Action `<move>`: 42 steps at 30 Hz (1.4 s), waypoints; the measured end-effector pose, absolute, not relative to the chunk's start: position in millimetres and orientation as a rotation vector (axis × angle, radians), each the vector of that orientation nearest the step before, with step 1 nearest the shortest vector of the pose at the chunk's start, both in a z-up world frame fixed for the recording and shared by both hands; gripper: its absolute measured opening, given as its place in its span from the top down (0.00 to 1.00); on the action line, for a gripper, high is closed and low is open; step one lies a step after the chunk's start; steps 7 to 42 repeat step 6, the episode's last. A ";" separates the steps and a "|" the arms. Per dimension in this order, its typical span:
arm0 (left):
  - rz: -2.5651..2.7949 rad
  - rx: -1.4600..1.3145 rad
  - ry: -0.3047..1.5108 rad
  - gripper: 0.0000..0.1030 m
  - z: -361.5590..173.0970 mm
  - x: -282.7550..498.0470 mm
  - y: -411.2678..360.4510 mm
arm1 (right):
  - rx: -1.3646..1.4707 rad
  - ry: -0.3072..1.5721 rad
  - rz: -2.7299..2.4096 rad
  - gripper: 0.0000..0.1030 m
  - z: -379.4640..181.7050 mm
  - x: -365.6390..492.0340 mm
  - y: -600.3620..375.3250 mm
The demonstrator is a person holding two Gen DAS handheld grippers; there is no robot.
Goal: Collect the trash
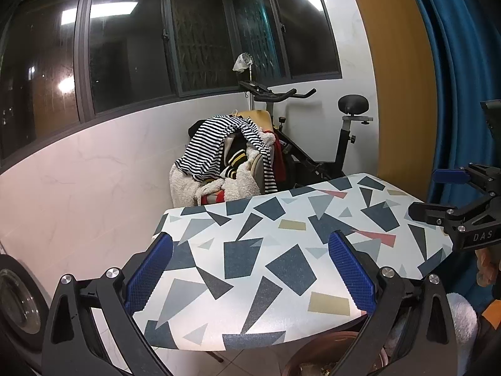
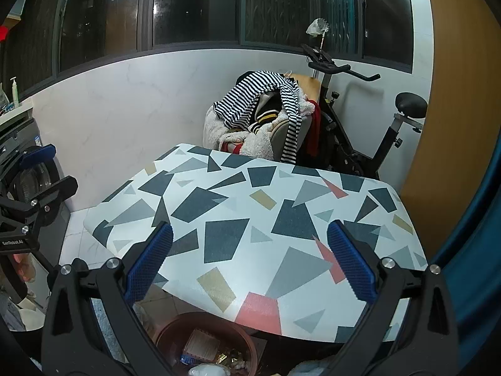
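The trash (image 2: 203, 349) lies in a brown bin (image 2: 238, 338) under the table's (image 2: 250, 219) near edge. Above it, the left hand-held gripper (image 1: 250, 269) and right hand-held gripper (image 2: 250, 263) both gape wide (nothing held). Far right: an exercise bike (image 2: 360, 131).

I am in a home, in what looks like a laundry or balcony room. At my twelve o'clock a chair (image 2: 266, 125) is heaped with clothes, a striped top uppermost, and an exercise bike (image 2: 369, 119) stands at one o'clock. A front-loading washing machine (image 2: 34, 169) sits at nine o'clock, under dark night windows (image 1: 125, 47). A blue curtain (image 1: 460, 62) hangs at three o'clock.
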State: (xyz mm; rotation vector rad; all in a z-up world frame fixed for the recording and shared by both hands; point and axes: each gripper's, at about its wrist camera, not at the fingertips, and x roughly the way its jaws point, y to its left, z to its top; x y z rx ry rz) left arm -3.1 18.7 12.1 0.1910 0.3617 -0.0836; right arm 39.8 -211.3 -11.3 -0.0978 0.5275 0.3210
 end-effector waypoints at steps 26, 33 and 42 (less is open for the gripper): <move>-0.085 0.187 0.366 0.06 10.4 -3.1 19.2 | -0.097 0.530 0.321 0.06 -12.1 40.3 -211.1; -0.085 0.187 0.366 0.06 10.4 -3.1 19.2 | -0.097 0.530 0.321 0.06 -12.1 40.3 -211.1; -0.085 0.187 0.366 0.06 10.4 -3.1 19.2 | -0.097 0.530 0.321 0.06 -12.1 40.3 -211.1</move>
